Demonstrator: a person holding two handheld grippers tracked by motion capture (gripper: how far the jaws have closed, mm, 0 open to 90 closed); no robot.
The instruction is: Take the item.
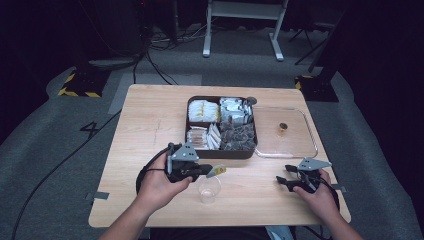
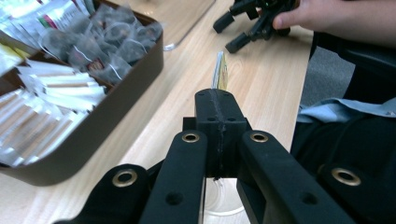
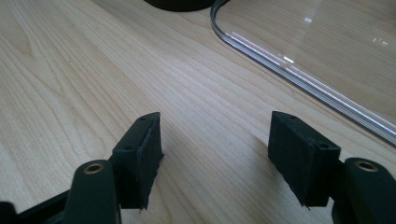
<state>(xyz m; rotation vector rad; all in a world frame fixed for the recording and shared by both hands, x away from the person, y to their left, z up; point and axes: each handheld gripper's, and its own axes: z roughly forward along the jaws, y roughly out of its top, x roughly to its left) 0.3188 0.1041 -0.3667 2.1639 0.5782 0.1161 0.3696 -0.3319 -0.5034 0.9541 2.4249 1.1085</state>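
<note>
My left gripper [image 1: 207, 171] is shut on a small yellow-green tea sachet [image 1: 216, 171], which hangs just above a clear plastic cup [image 1: 209, 190] near the table's front edge. In the left gripper view the black jaws [image 2: 219, 107] are pressed together, the sachet [image 2: 220, 72] stands edge-on beyond them, and the cup [image 2: 219, 200] sits below. My right gripper [image 1: 282, 181] rests on the wood at the front right. Its jaws [image 3: 215, 149] stand apart over bare table with nothing between them.
A dark brown compartment box [image 1: 222, 154] with several kinds of tea bags and sachets sits mid-table. Its clear lid [image 1: 300, 145], with a small brown knob [image 1: 283, 128], lies flat to the right; its rim [image 3: 299, 79] runs past my right jaws.
</note>
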